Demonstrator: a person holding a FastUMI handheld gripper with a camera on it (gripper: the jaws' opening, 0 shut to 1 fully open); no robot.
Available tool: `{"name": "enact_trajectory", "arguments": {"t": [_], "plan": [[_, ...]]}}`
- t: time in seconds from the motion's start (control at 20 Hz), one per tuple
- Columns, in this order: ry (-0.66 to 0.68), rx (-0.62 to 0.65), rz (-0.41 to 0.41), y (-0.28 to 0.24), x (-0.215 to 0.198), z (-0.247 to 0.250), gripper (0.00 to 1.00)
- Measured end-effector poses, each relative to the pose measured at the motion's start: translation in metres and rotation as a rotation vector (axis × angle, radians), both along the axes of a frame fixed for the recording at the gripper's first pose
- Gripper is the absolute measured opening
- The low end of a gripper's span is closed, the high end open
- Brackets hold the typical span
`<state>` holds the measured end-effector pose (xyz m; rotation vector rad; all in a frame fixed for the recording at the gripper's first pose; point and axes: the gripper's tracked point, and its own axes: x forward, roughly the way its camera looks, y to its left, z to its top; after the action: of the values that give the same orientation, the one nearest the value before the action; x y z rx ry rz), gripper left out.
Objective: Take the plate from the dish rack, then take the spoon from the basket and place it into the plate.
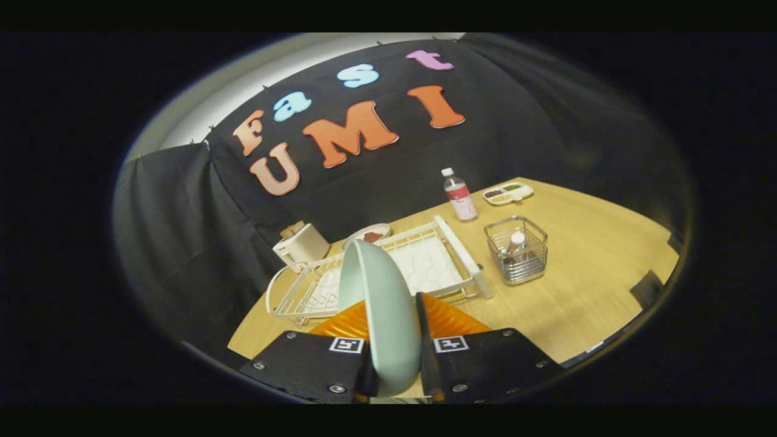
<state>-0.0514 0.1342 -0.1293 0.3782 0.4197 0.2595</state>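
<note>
A pale green plate [382,303] stands on edge between my two fingers, and my gripper [394,340] is shut on it, holding it above the table in front of the white dish rack [425,267]. The rack lies just beyond the fingers, holding no dishes, with a white mat inside. To the right of the rack stands a wire basket [517,249] with a small bottle and some utensils inside; I cannot make out the spoon clearly.
A wooden table [583,285] carries a white toaster [300,246] behind the rack's left end, a small dish with dark food [367,235], a clear bottle [459,195] and a divided tray [507,193] at the back. Black cloth walls the booth.
</note>
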Motion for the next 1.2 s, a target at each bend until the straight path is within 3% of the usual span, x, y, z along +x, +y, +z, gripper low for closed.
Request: {"name": "enact_trajectory", "arguments": {"t": [0.2, 0.8, 1.05, 1.2], "plan": [[0.100, 0.071, 0.038, 0.010, -0.015, -0.043, 0.28], [0.255, 0.288, -0.009, 0.020, -0.017, -0.104, 0.28], [0.262, 0.215, -0.043, 0.018, -0.017, -0.115, 0.31], [0.246, 0.121, -0.055, 0.012, -0.015, -0.117, 0.41]]}}
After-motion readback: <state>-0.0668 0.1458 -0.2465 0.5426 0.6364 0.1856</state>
